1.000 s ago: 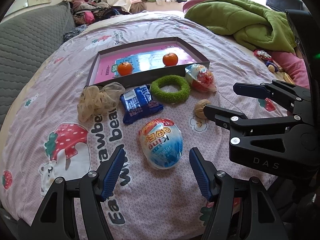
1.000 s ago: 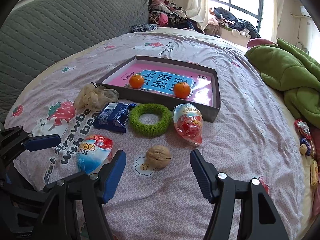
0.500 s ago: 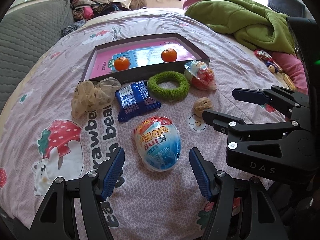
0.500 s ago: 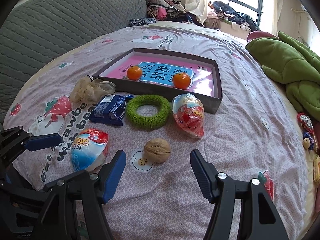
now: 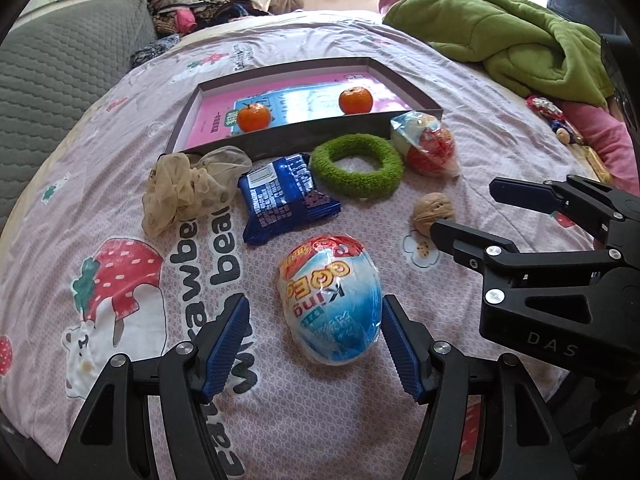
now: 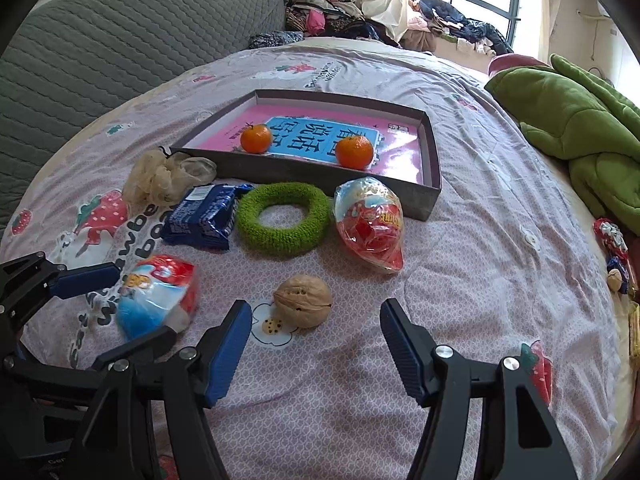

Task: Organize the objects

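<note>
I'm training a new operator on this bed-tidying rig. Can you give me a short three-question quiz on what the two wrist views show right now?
1. True or false: both tangerines lie inside the box.
2. Which item lies between the left gripper's open fingers?
A. the walnut
B. the blue-and-white egg-shaped pack
C. the green ring
3. Fill in: the blue snack packet lies between the beige mesh bundle and the green ____.

Key
1. True: one tangerine sits left, the other right, on the pink sheet.
2. B; the pads do not press on it.
3. ring
</note>
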The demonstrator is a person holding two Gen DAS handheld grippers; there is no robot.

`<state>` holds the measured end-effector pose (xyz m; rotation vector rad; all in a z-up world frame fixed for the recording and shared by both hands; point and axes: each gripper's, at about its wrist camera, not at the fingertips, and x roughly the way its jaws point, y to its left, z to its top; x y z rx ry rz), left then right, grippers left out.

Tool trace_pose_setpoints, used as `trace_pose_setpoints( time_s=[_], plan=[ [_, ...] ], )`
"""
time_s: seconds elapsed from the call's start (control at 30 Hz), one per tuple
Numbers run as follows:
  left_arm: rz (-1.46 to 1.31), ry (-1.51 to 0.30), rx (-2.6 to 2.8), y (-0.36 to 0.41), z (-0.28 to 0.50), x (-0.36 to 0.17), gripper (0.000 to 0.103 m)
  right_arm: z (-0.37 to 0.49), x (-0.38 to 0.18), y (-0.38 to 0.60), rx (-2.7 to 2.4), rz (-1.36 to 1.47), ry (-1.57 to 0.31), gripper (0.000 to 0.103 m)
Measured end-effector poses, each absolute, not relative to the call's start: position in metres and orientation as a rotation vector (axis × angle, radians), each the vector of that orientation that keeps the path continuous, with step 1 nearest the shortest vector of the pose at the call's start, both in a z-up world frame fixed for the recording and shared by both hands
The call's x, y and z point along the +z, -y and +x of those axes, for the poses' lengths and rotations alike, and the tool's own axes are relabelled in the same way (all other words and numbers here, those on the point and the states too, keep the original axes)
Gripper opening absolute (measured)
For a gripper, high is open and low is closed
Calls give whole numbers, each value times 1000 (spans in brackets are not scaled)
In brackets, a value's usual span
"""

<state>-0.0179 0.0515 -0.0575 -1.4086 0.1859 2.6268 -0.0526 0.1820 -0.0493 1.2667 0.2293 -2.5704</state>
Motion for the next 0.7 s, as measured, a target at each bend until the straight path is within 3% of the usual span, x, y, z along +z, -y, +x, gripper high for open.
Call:
trace_pose_setpoints(
  time_s=[0.7],
  plan=[
    [-1438, -86, 2643, -25, -32, -66, 69, -62, -64, -173, -2584, 1271, -244, 66]
  ],
)
